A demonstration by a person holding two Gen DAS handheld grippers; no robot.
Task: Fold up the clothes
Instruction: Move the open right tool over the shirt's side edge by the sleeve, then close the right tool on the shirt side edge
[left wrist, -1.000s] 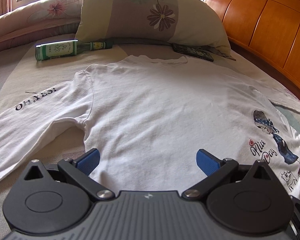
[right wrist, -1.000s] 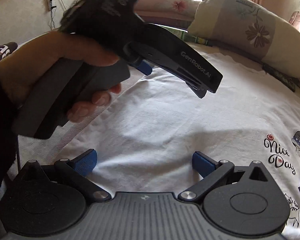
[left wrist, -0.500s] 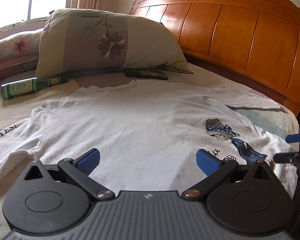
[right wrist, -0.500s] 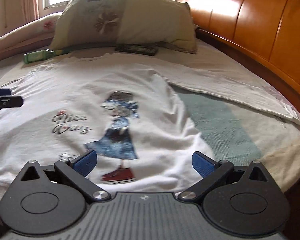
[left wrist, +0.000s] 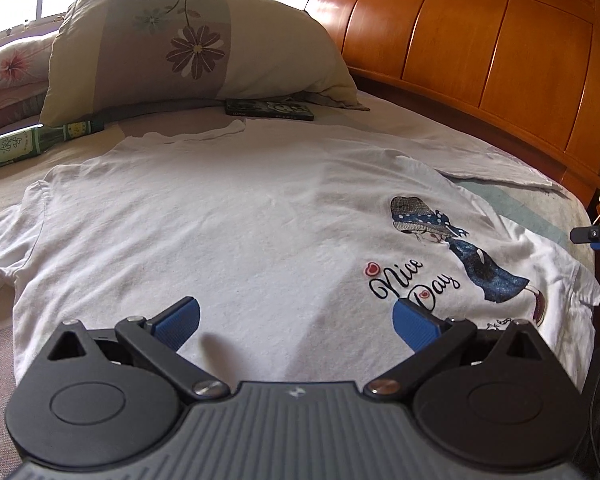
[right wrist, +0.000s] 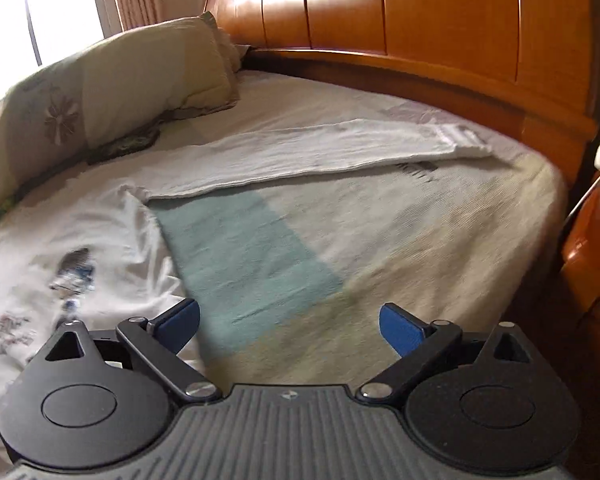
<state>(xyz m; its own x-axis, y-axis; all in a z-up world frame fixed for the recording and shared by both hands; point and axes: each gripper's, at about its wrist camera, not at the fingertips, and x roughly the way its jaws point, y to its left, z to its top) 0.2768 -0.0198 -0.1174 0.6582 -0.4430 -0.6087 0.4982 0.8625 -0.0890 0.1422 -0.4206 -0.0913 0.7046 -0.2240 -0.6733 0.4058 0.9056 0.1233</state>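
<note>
A white long-sleeved shirt [left wrist: 228, 216] lies flat, print up, on the bed [right wrist: 400, 240], collar toward the far pillow [left wrist: 188, 48]. The left gripper [left wrist: 296, 316] hovers over its near hem, jaws apart and empty. The right gripper [right wrist: 290, 324], also spread, hangs above bare bedding right of the shirt, near its outstretched sleeve [right wrist: 340, 152].

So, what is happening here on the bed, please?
A person holds a two-finger gripper in each hand above a white long-sleeved shirt that lies spread flat on the bed, print side up. Folding has not begun. The left gripper hovers open over the shirt's lower part, holding nothing. The right gripper is also open and empty, pointing toward the shirt's outstretched sleeve near the wooden headboard. A pillow and a green bottle lie beyond the collar.
</note>
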